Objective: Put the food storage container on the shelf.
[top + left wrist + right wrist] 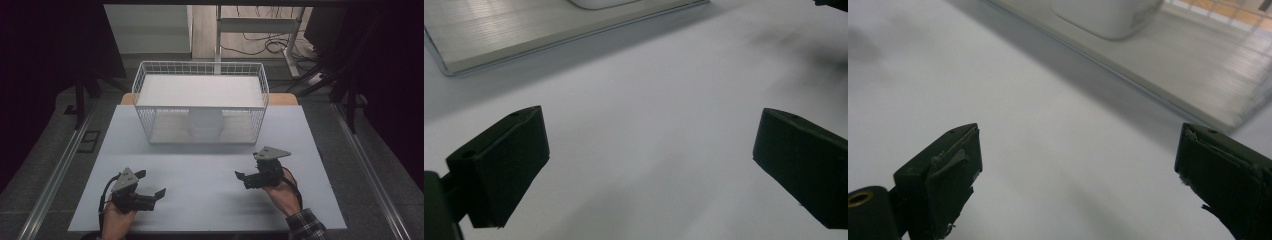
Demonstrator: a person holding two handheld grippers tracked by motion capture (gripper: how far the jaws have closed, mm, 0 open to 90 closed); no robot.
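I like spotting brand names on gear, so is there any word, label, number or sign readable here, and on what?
None can be read.
White container in the wire basket: a faint grey mark on its side, too blurred to read.
Left gripper and right gripper: no lettering visible.
White table: plain, no markings.

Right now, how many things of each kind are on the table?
White wire shelf rack: 1
White rounded container under the rack's shelf: 1
Black two-jaw grippers, left and right, both open and empty: 2
Total: 4
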